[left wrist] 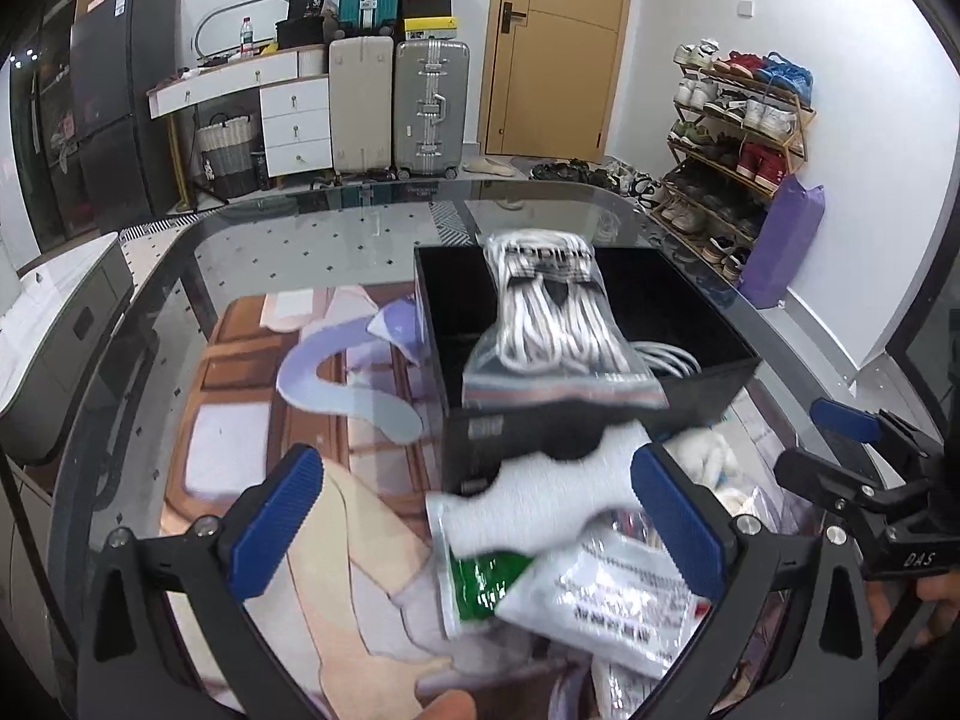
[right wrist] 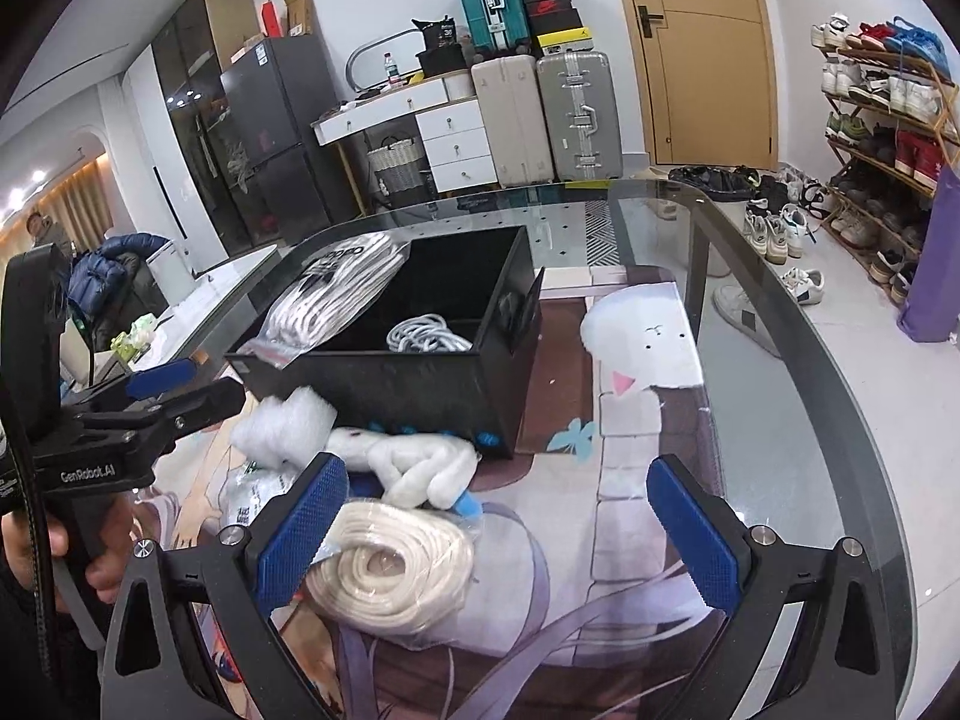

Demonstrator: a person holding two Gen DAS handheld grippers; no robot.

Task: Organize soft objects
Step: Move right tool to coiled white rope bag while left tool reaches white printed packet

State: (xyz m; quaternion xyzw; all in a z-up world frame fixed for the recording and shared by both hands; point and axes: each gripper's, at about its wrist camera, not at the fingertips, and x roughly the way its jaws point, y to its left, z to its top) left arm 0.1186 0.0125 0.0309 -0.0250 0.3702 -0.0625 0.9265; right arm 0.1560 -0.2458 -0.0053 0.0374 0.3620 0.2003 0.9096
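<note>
A black open box [left wrist: 678,306] [right wrist: 420,384] stands on the glass table. A clear zip bag of white cord [left wrist: 549,324] [right wrist: 336,288] lies blurred over the box rim, half inside. My left gripper [left wrist: 477,516] [right wrist: 198,387] is open just short of that bag, holding nothing, over a green-and-white packet [left wrist: 480,576] and a white printed packet [left wrist: 606,600]. My right gripper [right wrist: 498,534] [left wrist: 804,444] is open and empty, with a bagged coil of cream rope [right wrist: 390,570] by its left finger. In front of the box lies a white plush toy [right wrist: 420,468]. A white cable coil [right wrist: 429,333] sits inside the box.
A printed mat [right wrist: 636,420] covers the table's middle. A fluffy white bag [right wrist: 282,426] lies left of the plush. The table's curved edge [right wrist: 840,372] runs along the right. Beyond it are a shoe rack [left wrist: 738,132], suitcases [left wrist: 429,108] and a door.
</note>
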